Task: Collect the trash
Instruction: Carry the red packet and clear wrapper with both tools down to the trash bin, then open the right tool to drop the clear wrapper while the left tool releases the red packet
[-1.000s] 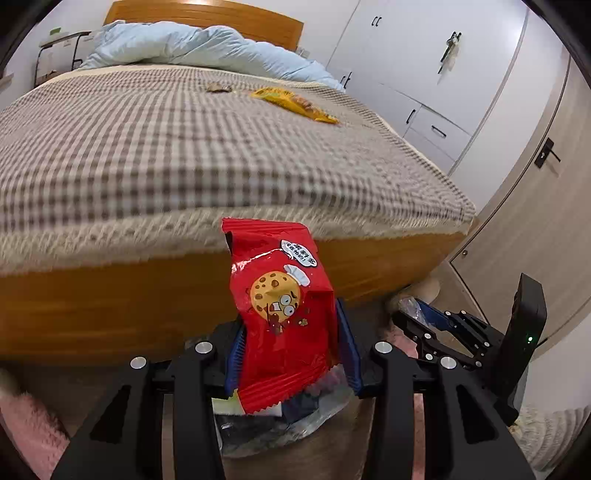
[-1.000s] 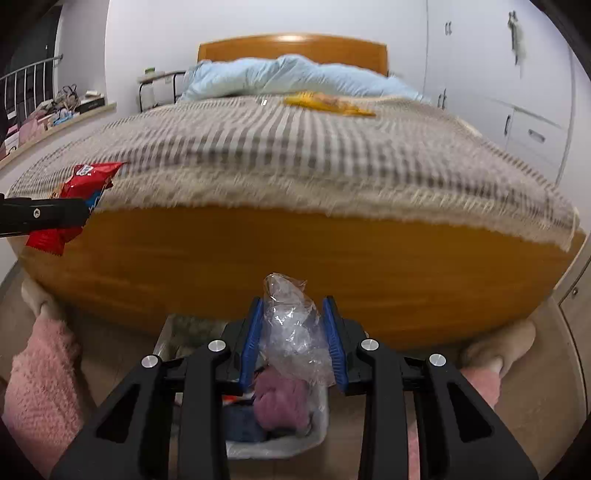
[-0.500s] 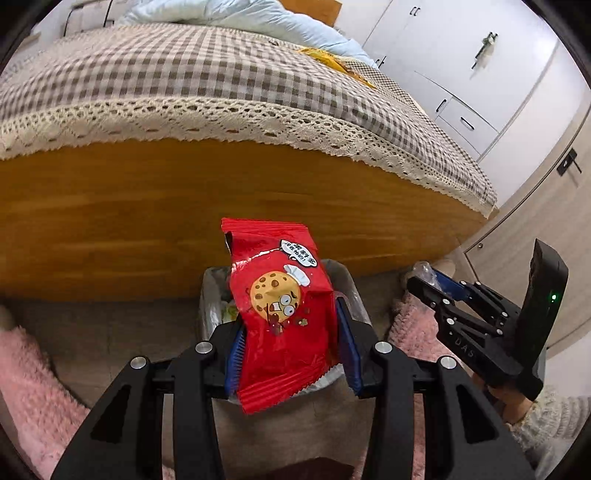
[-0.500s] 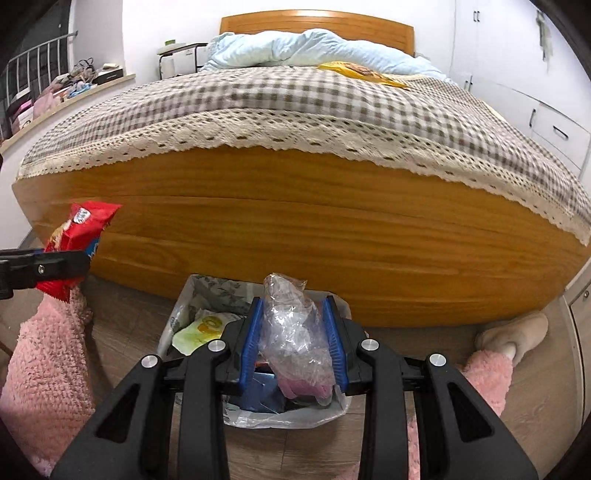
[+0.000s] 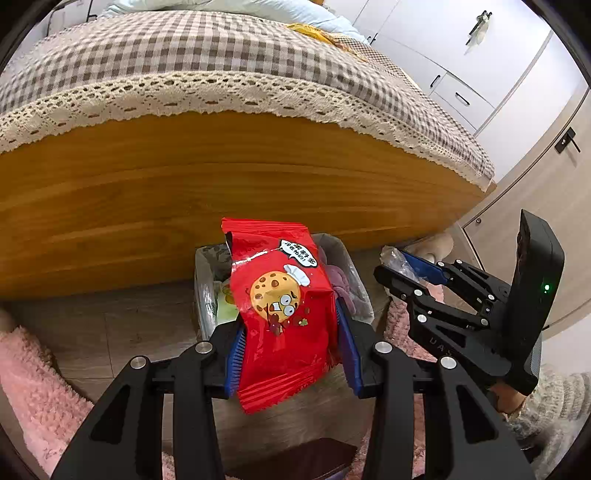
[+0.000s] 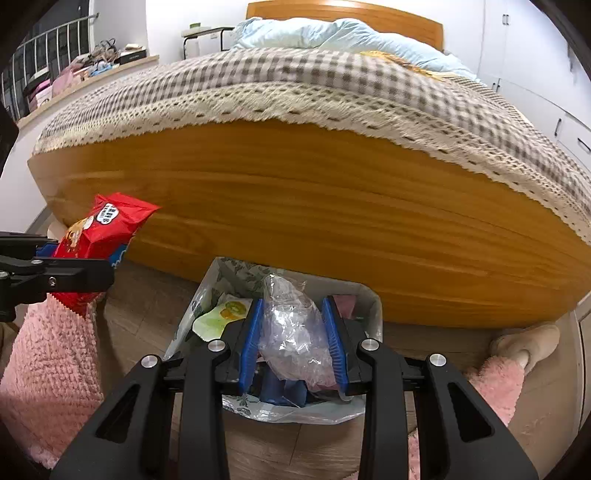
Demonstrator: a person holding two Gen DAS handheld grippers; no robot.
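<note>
My left gripper [image 5: 290, 332] is shut on a red cookie wrapper [image 5: 280, 306], held upright over the floor just in front of a small lined trash bin [image 5: 352, 266]. In the right wrist view that wrapper [image 6: 98, 230] and the left gripper [image 6: 110, 271] show at the left edge. My right gripper [image 6: 293, 334] is shut on a crumpled clear plastic wrapper [image 6: 291, 328] directly above the bin [image 6: 373, 301], which holds several wrappers. The right gripper [image 5: 393, 264] appears at the right of the left wrist view, beside the bin. A yellow wrapper [image 5: 314, 31] lies far back on the bed.
The wooden bed frame [image 5: 184, 192] with its checked, lace-edged cover [image 5: 221, 66] stands right behind the bin. Pink fluffy slippers [image 6: 51, 350] flank the bin on the wood floor. White wardrobes [image 5: 461, 74] and a door line the right side.
Both grippers have come down from bed height toward the floor and tilted downward. The bin now fills the lower middle of both views; both wrappers stay gripped.
</note>
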